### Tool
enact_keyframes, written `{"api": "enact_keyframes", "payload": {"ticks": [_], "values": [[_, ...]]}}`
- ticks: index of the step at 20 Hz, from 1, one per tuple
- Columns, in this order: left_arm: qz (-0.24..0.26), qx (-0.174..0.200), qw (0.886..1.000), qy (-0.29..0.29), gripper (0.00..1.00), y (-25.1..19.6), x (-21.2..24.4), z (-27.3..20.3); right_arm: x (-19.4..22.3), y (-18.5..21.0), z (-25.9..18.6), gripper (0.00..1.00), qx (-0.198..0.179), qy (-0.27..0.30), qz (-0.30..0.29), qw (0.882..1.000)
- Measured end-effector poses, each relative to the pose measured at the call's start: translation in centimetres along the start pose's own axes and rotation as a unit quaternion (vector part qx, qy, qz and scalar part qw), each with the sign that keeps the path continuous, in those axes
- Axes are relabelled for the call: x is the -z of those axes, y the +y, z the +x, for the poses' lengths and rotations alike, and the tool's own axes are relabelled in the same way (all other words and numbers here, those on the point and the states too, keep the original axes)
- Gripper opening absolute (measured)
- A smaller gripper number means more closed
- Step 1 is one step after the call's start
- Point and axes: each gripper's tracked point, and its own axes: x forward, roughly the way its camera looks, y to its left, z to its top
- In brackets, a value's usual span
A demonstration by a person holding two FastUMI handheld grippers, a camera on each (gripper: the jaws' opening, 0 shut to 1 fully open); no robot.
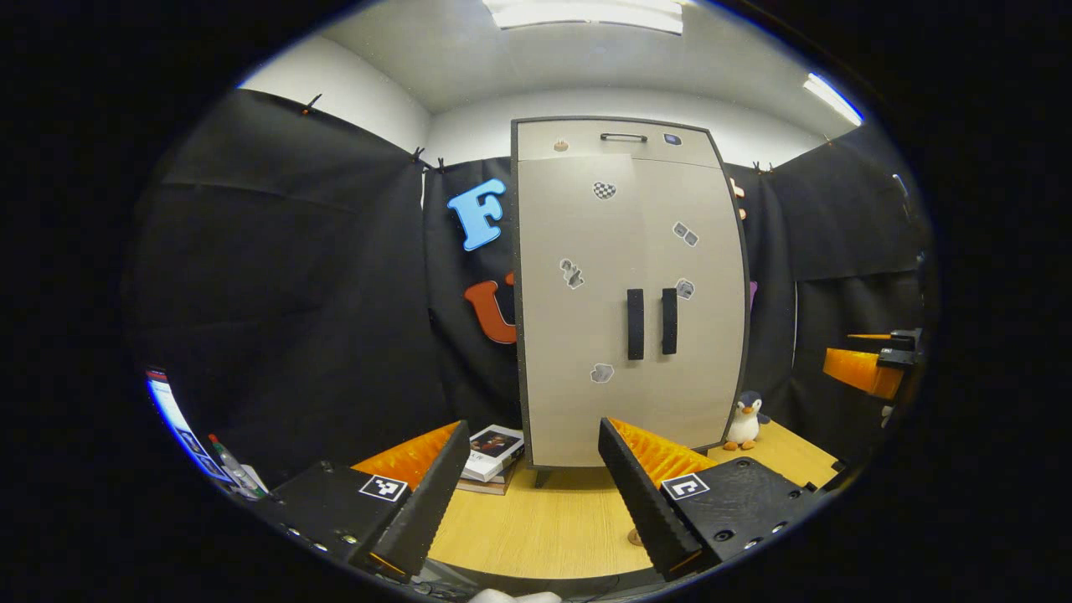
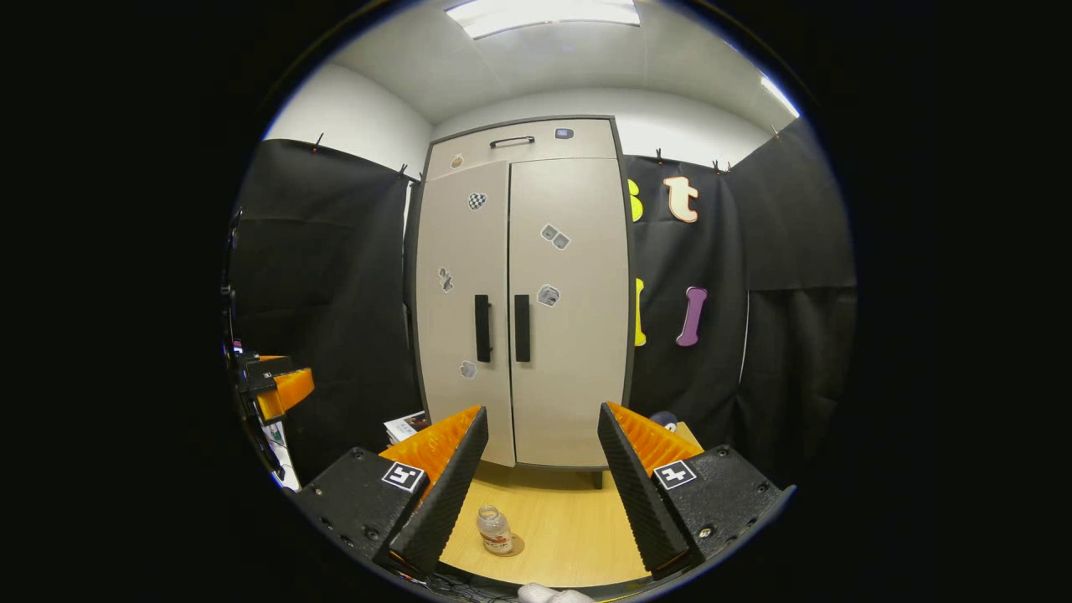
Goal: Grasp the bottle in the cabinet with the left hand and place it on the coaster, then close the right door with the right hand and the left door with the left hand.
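The beige cabinet (image 1: 628,293) stands on the wooden table (image 1: 536,528) with both doors shut, their two black handles (image 1: 651,322) side by side. A small clear bottle (image 2: 495,529) stands upright on a round coaster (image 2: 506,546) near the table's front edge. My left gripper (image 1: 533,435) is open and holds nothing, facing the cabinet's lower front from a distance. My right gripper (image 2: 543,414) is also open and holds nothing, with the bottle low between its fingers and well apart from them. A brown sliver of the coaster (image 1: 636,536) peeks out beside a finger in the left gripper view.
A stack of books (image 1: 492,452) lies left of the cabinet and a penguin plush (image 1: 744,421) stands to its right. Each view shows the other gripper off to one side (image 1: 871,368) (image 2: 276,385). A marker (image 1: 230,461) lies at the far left.
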Motion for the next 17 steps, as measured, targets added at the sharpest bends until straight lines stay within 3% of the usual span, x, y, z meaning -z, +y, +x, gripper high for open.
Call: {"api": "enact_keyframes", "payload": {"ticks": [8, 17], "values": [[0.005, 0.017, 1.0, 0.005, 0.94, -1.2, 0.7, 0.2, 0.4, -1.9, -1.6, 0.82, 0.029, 0.0, -0.002, 1.0], [0.01, 0.022, 1.0, 0.016, 0.94, -2.0, 1.4, 1.0, 1.9, -2.7, -1.5, 0.82, 0.035, 0.016, 0.006, 0.999]]}}
